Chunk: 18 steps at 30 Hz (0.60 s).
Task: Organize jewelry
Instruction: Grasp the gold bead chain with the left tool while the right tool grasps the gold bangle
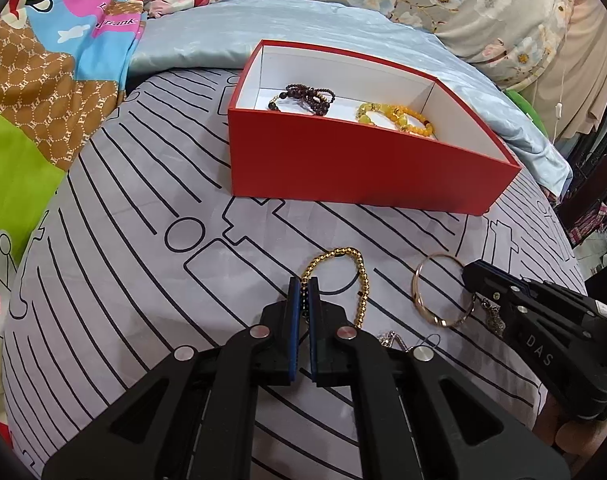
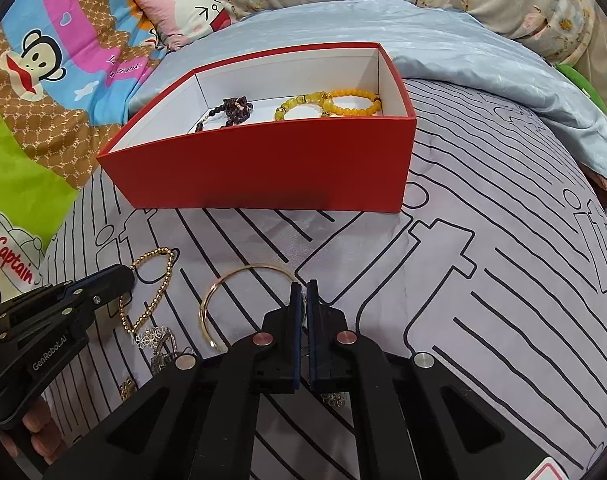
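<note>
Two bracelets' worth of sorting looks finished already: inside the red box [image 2: 263, 168], at about twelve o'clock on the bed, a dark beaded bracelet [image 2: 233, 110] lies toward the left and two yellow beaded bracelets [image 2: 331, 106] overlap toward the right.

What is left sits on the striped bedspread [image 2: 483, 280] in front of the box. The left claw [image 1: 303, 284] has its blue-lined fingers pressed nearly together on the near end of the gold bead bracelet [image 1: 343, 258], whose loop runs out from the tips toward one o'clock; the strand looks pinched, though most of it rests on the cloth. The right claw [image 2: 304, 286] is likewise squeezed close, its tips at the right-hand end of the thin gold bangle [image 2: 239, 276], which curves away toward ten o'clock. From the left camera the tips meet the ring's rim, so I judge it gripped, but the contact itself is hidden.

Nearer to me, between the two claws, a small tangle of silver flower-link jewelry [image 2: 153, 338] lies untouched, and a few more links peek out under the right claw.

By my reckoning the job is roughly half done: three pieces boxed, two in hand, the silver bits not yet moved.
</note>
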Motion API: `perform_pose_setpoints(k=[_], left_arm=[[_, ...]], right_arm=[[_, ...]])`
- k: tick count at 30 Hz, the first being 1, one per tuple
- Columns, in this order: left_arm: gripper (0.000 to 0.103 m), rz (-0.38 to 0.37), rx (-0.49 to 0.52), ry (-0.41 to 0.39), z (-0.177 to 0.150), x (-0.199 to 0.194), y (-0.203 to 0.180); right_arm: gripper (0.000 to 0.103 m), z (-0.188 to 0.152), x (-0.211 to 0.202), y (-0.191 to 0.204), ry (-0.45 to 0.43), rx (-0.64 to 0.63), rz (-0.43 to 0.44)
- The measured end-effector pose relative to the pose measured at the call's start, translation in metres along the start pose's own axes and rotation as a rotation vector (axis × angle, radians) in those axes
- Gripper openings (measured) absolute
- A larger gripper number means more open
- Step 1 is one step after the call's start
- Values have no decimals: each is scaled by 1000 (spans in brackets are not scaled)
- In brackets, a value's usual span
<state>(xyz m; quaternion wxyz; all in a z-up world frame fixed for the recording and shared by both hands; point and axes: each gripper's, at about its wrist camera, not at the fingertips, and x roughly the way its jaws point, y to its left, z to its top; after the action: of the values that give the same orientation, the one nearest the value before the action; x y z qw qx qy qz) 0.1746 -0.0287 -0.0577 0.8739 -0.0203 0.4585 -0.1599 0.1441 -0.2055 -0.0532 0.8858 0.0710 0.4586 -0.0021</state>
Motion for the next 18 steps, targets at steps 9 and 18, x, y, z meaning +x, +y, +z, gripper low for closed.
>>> perform_pose_setpoints(k=[9, 18], left_arm=[[3, -22, 5, -28, 4, -17, -6], [3, -45, 19, -75, 12, -45, -15]], right_arm=[[2, 3, -18, -1, -32, 12, 21], [1, 10, -49, 1, -96, 5, 34]])
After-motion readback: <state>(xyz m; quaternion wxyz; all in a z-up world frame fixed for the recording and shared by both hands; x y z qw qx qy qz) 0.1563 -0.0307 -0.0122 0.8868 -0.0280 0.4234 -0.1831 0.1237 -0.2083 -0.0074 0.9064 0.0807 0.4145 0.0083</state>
